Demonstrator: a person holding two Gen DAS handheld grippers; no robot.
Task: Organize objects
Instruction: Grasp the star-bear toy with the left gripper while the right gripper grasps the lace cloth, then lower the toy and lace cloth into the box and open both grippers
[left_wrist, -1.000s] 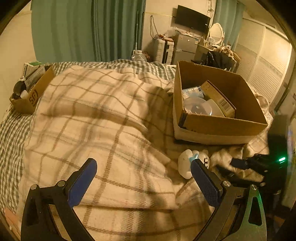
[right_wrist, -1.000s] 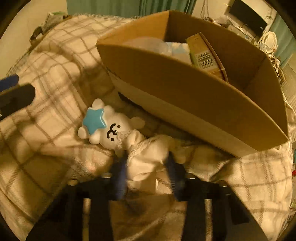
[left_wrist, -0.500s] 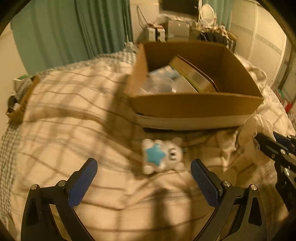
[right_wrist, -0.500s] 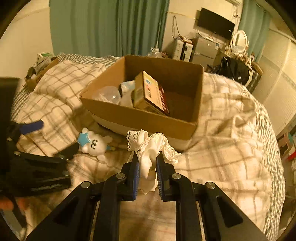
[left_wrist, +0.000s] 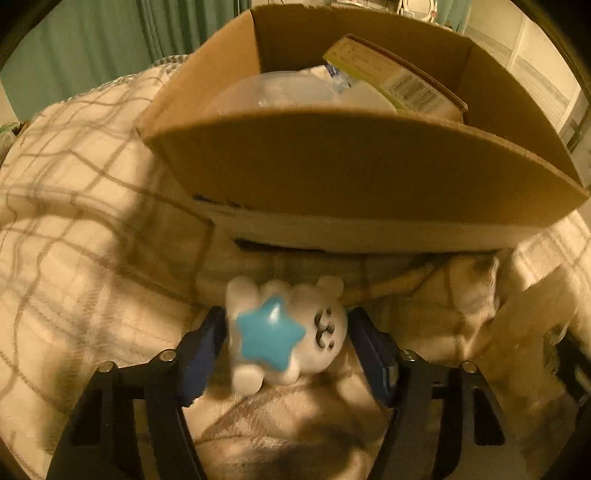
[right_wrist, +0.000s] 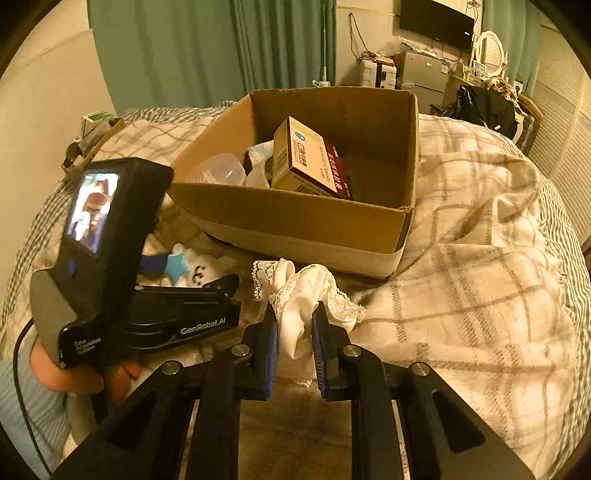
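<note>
A white bear toy with a blue star (left_wrist: 286, 332) lies on the plaid blanket in front of the cardboard box (left_wrist: 369, 170). My left gripper (left_wrist: 288, 347) straddles the toy, its blue pads close on both sides; the frame is blurred and I cannot tell if they press it. The toy (right_wrist: 195, 269) and the left gripper (right_wrist: 192, 280) also show in the right wrist view. My right gripper (right_wrist: 293, 336) is shut on a white lace cloth (right_wrist: 306, 291), held just before the box (right_wrist: 306, 218). The box holds a brown carton (right_wrist: 310, 162) and clear plastic items (right_wrist: 225, 170).
The plaid blanket (right_wrist: 472, 258) covers the bed and bulges to the right of the box. A small open box with clutter (right_wrist: 92, 136) sits at the far left edge of the bed. Green curtains, a fridge and a TV stand behind.
My left gripper has moved down and forward onto the bear toy and its fingers have closed in around it. My right gripper has lifted the lace cloth and holds it near the box.
</note>
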